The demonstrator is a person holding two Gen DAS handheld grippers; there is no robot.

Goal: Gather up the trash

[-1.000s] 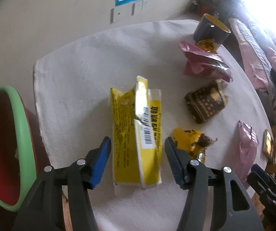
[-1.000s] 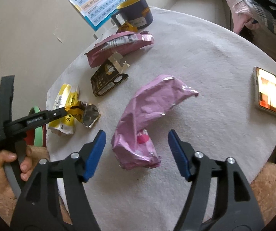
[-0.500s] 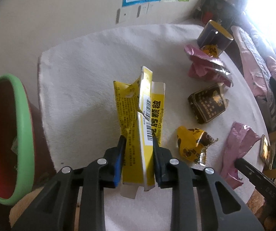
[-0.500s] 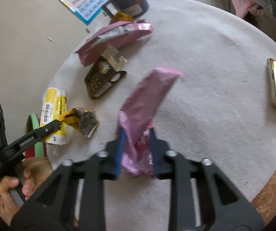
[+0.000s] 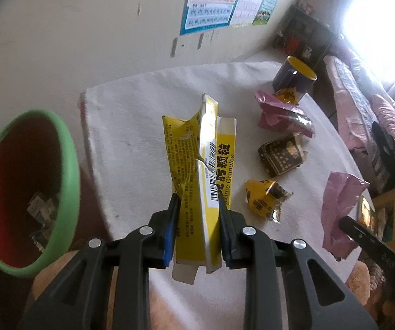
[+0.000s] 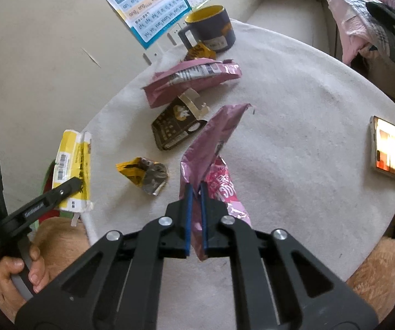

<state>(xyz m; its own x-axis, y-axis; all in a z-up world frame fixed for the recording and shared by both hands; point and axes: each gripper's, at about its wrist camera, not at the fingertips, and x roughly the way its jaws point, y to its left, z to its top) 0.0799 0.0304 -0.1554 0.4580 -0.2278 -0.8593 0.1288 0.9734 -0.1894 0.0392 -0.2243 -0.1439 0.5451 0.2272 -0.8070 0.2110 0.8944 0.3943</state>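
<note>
My left gripper point(image 5: 197, 217) is shut on a yellow medicine packet point(image 5: 197, 165) and holds it above the white round table point(image 5: 131, 137). The packet also shows in the right wrist view point(image 6: 72, 165). My right gripper point(image 6: 194, 200) is shut on a pink foil wrapper point(image 6: 214, 143), lifted off the table; it shows in the left wrist view point(image 5: 340, 200). A red bin with a green rim point(image 5: 24, 189) stands left of the table with scraps inside. On the table lie a crumpled yellow wrapper point(image 5: 264, 196), a dark brown packet point(image 5: 282, 156) and another pink bag point(image 5: 280, 115).
A dark blue mug with a yellow inside point(image 5: 295, 79) stands at the far edge, a small yellow wrapper point(image 6: 200, 52) beside it. A phone with a lit screen point(image 6: 392, 151) lies at the table's right. A wall with posters point(image 5: 214, 0) is behind; a bed point(image 5: 376, 115) is right.
Both grippers went from open around their wrappers to shut on them. Both wrappers have been lifted off the table, and the left gripper has drawn back toward the bin side.
</note>
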